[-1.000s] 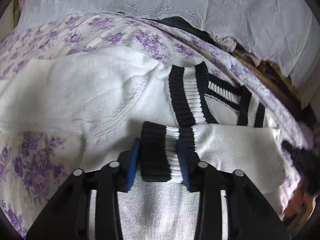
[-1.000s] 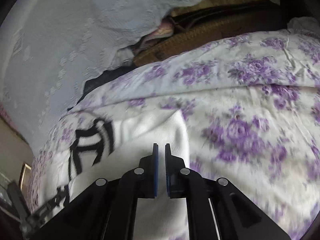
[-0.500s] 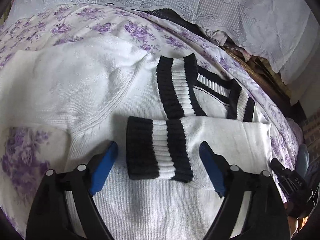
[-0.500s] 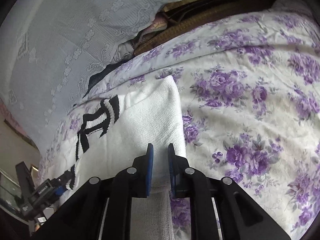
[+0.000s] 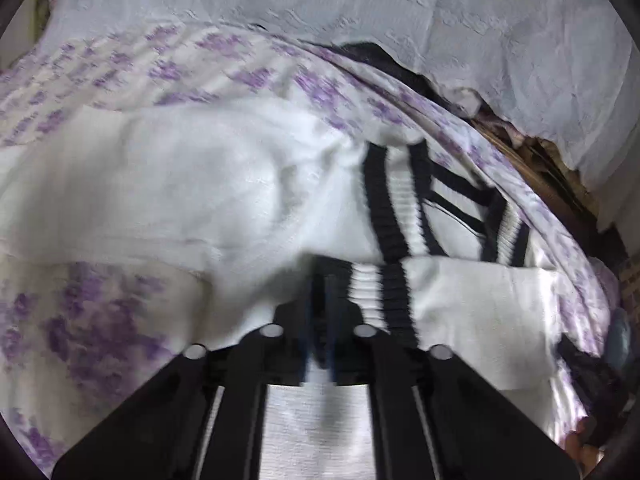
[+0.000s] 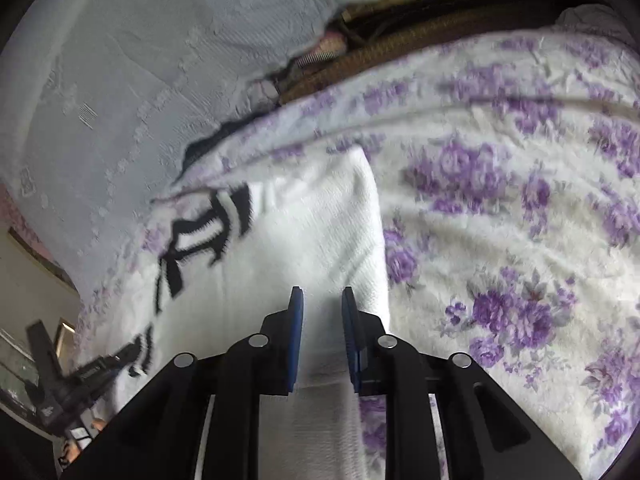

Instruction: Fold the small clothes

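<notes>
A white knit sweater (image 5: 192,192) with black-and-white striped collar and cuffs lies on a purple-flowered bedsheet (image 5: 100,320). One sleeve is folded across the body, its striped cuff (image 5: 380,300) just right of my left gripper (image 5: 319,320). The left jaws are shut; the view is blurred, and no cloth shows between them. In the right wrist view the sweater's folded white side (image 6: 320,232) runs toward the camera. My right gripper (image 6: 322,320) stands slightly open over that edge, with the cloth below its blue pads.
A white lace cloth (image 5: 360,12) hangs behind the bed. Dark and brown items (image 6: 420,32) lie at the bed's far edge. The left gripper (image 6: 80,376) shows at the lower left of the right wrist view.
My left gripper let go of the cuff, opened wide, then shut again left of the cuff. My right gripper opened a little over the sweater's edge.
</notes>
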`<state>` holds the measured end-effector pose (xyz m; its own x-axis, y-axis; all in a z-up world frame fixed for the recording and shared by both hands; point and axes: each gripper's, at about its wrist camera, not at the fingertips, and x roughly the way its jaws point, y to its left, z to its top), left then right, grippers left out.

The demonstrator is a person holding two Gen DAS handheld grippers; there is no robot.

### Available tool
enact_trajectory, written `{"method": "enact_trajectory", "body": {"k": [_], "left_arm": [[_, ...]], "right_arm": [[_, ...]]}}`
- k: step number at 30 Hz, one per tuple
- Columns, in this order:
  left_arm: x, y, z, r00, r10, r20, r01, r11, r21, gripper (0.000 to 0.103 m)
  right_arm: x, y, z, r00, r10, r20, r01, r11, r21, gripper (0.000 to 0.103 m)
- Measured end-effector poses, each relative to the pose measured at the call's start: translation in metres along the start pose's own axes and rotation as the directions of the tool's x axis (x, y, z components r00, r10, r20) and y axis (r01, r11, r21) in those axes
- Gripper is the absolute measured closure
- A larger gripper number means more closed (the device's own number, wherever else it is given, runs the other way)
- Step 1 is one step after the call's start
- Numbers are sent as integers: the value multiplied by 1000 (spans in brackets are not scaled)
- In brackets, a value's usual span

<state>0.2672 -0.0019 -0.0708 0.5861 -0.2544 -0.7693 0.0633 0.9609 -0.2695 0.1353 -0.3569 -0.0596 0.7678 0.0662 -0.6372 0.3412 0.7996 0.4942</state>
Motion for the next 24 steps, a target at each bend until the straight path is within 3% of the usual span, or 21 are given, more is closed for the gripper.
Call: {"method": "enact_trajectory", "body": {"k": [2,4,8,10,12,13,15,17,19,22,24], "left_arm": [[2,10,2,1000,8,-6,-8,999,-31,103],[7,17,2,999,-27,-32,25,998,-63,103],[-7,23,1,999,-34,-24,33,998,-56,101],[-17,33,2,998,-57,-32,55,997,-51,87],[-30,50,3,993,-105,-47,102,992,-76,82],[-38,61,2,996,-82,-40,79,993,-85,63],[-56,80,1,1000,-22,-1,22,996,-92,42],[-76,108,-3,999,11,31,-8,995,-100,40],[-91,140,-9,999,18,39,-12,991,-135,34],[-95,184,-14,999,41,17,-37,976,-214,27],[-88,209,-14,1000,11,-16,-16,957,-289,27]], "right_arm": [[-2,6,0,1000,3,9,-2,1000,-32,74],[14,1,-5,997,-45,-59,42,998,-41,69],[3,-8,-3,999,43,-26,-43,999,28,69],[-6,-9,-2,998,63,-4,-63,997,35,69],[3,-10,-4,999,23,-47,-22,1000,15,68],[11,-12,-7,997,20,-75,-20,1000,6,68],[7,-14,-9,999,33,-39,-32,999,19,69],[-7,-19,-4,996,86,12,-86,993,80,69],[-15,-24,-2,996,86,39,-90,991,99,68],[-9,-36,-8,999,39,-3,-38,992,121,67],[-1,-47,-14,999,33,-28,-28,985,172,71]]}}
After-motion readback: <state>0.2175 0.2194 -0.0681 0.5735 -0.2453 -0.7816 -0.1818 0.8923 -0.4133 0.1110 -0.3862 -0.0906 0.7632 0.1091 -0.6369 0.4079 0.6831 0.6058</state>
